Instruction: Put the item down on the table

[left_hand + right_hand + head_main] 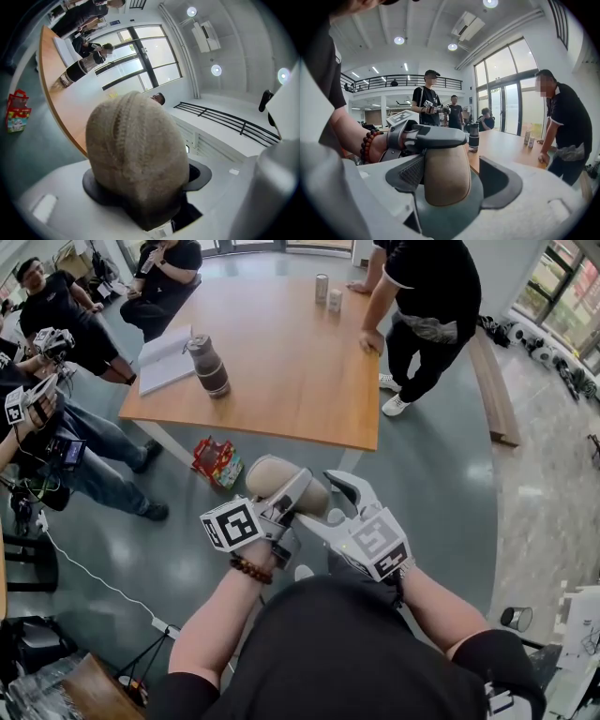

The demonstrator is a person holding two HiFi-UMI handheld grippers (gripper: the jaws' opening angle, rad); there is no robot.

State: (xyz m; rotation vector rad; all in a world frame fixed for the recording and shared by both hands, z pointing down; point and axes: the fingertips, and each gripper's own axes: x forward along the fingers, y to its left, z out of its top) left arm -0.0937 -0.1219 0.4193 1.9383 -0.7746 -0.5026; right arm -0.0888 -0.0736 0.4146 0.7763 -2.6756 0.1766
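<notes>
A beige item in a knitted cover (272, 476) hangs in the air in front of me, short of the near edge of the orange table (291, 371). My left gripper (291, 498) is shut on it; in the left gripper view the knit (133, 150) fills the space between the jaws. My right gripper (323, 504) is open around the same item (443, 173). Its left pad lies close beside the item and its right pad stands clearly off it. One finger (436, 136) of the left gripper shows across the top of the item.
On the table stand a grey-brown bottle (208, 365), an open notebook (165, 359) and two cans (322, 287) at the far edge. A person (422, 296) leans on the right end; others sit at the left. A red package (217, 461) lies on the floor.
</notes>
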